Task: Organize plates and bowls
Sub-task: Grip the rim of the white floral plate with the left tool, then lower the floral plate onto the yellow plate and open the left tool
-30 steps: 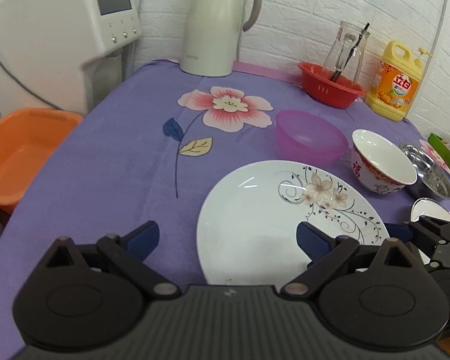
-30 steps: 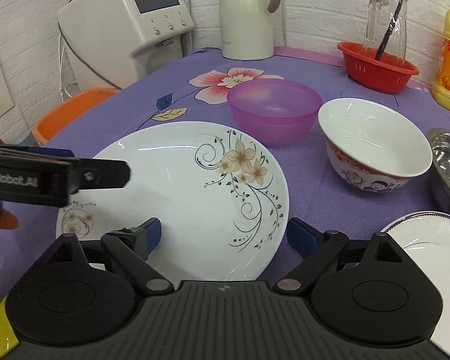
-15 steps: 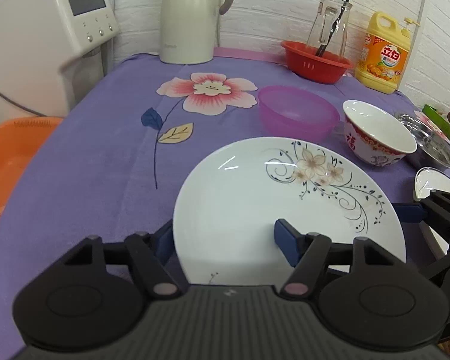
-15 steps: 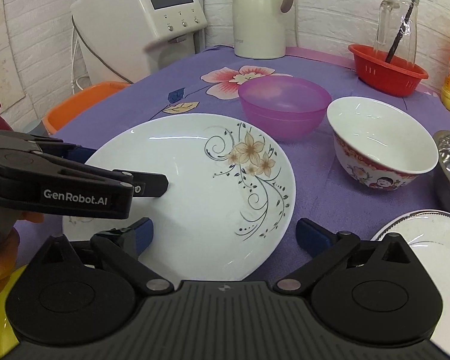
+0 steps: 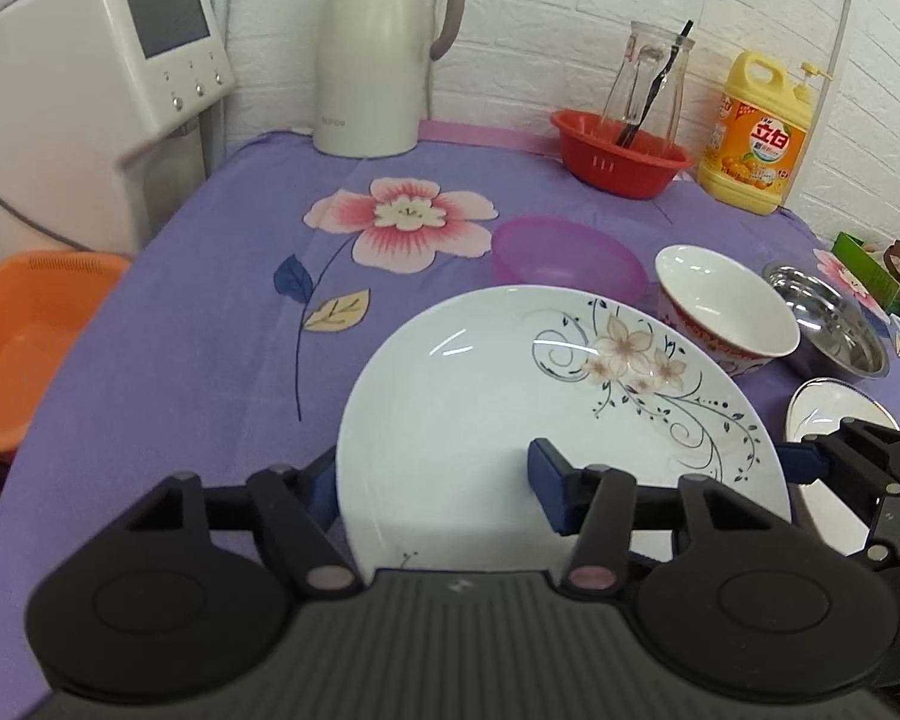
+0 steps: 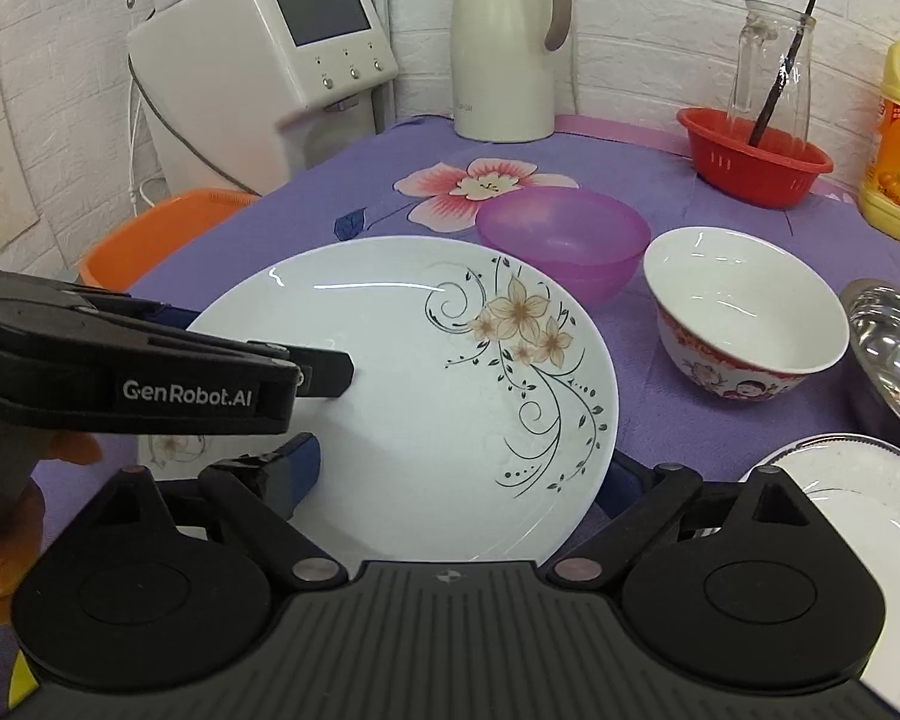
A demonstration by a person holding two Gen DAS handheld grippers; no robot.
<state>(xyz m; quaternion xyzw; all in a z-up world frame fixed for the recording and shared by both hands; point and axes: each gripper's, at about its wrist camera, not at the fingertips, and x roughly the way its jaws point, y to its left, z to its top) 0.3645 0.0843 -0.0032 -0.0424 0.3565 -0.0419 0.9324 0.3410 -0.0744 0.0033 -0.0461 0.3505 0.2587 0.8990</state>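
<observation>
A large white plate with a flower print (image 5: 510, 408) (image 6: 426, 384) lies at the near side of the purple table. My left gripper (image 5: 435, 483) straddles its near left rim, one finger over the plate and one under or beside the edge; its jaws stand wide. In the right wrist view the left gripper (image 6: 306, 360) reaches over the plate from the left. My right gripper (image 6: 459, 474) straddles the plate's near right rim, jaws wide apart. A pink plastic bowl (image 5: 567, 255), a white and red china bowl (image 5: 729, 306), a steel bowl (image 5: 834, 324) and a small white plate (image 6: 858, 492) stand to the right.
A cream thermos jug (image 5: 378, 54), a red basket with a glass jar (image 5: 621, 159) and a yellow detergent bottle (image 5: 753, 138) line the back wall. A white appliance (image 5: 84, 90) and an orange basin (image 5: 24, 342) stand off the table's left edge.
My left gripper has moved forward onto the plate's near left rim and narrowed its jaws. My right gripper has moved in around the near right rim. The plate seems slightly tilted up.
</observation>
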